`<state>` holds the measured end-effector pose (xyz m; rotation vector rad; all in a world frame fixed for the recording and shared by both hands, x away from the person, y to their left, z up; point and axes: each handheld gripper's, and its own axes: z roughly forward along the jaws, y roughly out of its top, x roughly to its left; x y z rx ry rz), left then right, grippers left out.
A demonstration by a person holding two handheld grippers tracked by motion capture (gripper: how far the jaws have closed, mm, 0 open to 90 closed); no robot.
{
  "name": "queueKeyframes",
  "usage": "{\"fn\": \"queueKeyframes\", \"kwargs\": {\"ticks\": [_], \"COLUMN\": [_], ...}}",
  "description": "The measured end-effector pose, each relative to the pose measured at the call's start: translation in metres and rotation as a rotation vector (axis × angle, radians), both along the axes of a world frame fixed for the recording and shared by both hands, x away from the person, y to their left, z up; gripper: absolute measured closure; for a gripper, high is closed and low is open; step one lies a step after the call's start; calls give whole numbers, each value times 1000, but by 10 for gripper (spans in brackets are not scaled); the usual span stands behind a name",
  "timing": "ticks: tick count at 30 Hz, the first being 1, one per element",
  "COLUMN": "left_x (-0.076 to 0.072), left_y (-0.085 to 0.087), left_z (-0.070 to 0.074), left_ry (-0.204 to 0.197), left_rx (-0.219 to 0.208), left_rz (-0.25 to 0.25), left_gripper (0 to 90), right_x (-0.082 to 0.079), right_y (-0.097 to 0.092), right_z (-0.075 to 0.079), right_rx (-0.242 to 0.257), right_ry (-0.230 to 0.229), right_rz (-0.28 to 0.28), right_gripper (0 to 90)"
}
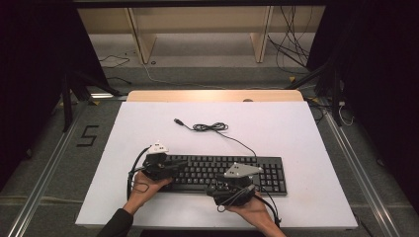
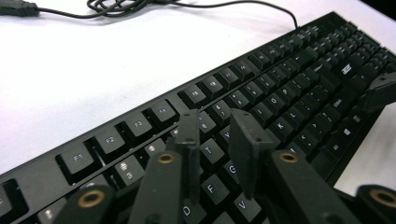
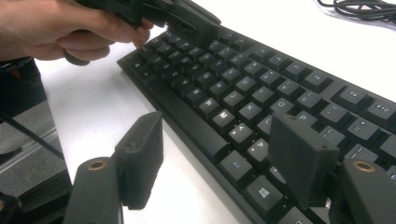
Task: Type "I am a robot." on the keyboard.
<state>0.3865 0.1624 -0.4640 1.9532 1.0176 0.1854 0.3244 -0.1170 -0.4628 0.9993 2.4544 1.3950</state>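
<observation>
The black keyboard (image 1: 225, 174) lies flat beneath both pairs of jaws: the left gripper (image 2: 219, 135) is held slightly parted above the upper letter rows with nothing grasped, and the right gripper (image 3: 224, 154) is spread wide, its jaws astride the near edge. The keyboard is judged stiff, light and somewhat slippery, best taken by its long edges, not the keys. Open white table (image 1: 276, 131) is left beyond the jaws, where the trailing USB cable (image 1: 212, 127) could be snagged.

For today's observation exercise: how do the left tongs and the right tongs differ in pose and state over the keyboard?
1. The left tongs show a narrow gap between their jaws; the right tongs gape wide.
2. The left tongs hang over the keyboard's left letter keys; the right tongs straddle its near edge by the space bar.
Shared: both are black, hand-held, and grip nothing.
</observation>
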Motion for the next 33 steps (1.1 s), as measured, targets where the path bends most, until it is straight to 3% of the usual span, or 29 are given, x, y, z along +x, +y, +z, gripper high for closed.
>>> {"fn": "queueKeyframes", "kwargs": {"ticks": [7,14,21,33], "left_x": [-8,-19,-31,-49], "left_y": [11,20,29,36], "left_z": [4,8,11,11], "left_ry": [-5,-33,-71,-114], "left_rx": [-66,-110,-160,-155], "left_rz": [15,20,30,12], "left_gripper": [586,437,366,296], "right_x": [4,11,17,22], "right_y": [-2,-5,-8,-4], "right_z": [0,-2,-3,-8], "right_rx": [2,3,-1,-34], "right_ry": [3,26,37,32], "right_rz": [-20,-65,-88,-83], "right_gripper": [408,552,680,866]}}
